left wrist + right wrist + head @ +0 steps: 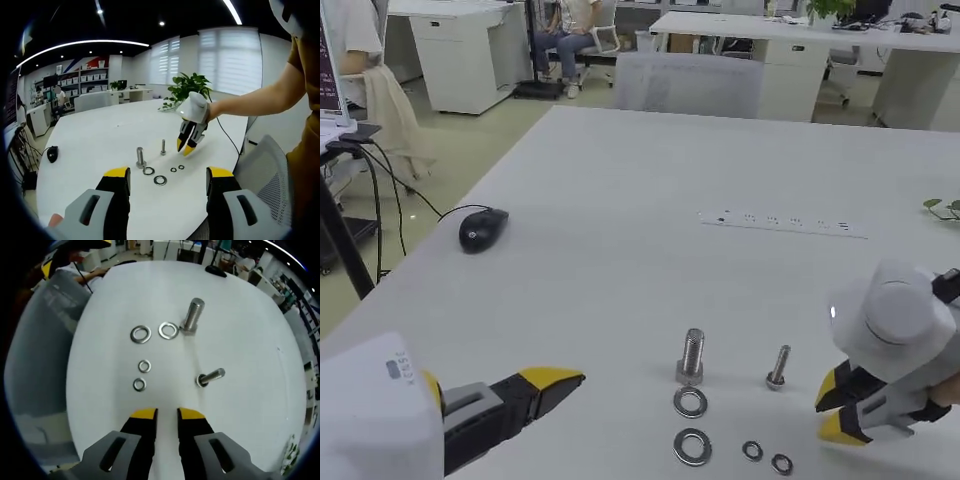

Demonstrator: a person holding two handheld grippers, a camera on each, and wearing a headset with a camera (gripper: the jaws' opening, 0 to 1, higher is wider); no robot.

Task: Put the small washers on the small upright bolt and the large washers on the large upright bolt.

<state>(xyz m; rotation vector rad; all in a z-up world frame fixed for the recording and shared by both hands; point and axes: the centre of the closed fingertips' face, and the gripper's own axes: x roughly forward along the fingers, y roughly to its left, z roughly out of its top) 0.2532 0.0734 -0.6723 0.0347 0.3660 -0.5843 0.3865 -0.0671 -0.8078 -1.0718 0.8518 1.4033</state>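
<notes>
The large bolt (pixel 691 356) and small bolt (pixel 779 367) stand upright side by side toward the near side of the table (pixel 620 170). Two large washers (pixel 690 402) lie flat before the first and two small washers (pixel 752 451) before the second, none touching. The left gripper (pixel 169 173) hovers wide open and empty to their left. The right gripper (pixel 167 413), jaws nearly together and empty, hangs just right of the small washers, with bare tabletop behind reaching a power strip (pixel 782 223) and a mouse (pixel 483 228).

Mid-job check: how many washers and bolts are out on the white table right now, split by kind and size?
Large flat steel washers: 2
Small flat steel washers: 2
Large upright steel bolt: 1
Small upright steel bolt: 1
Total: 6
</notes>
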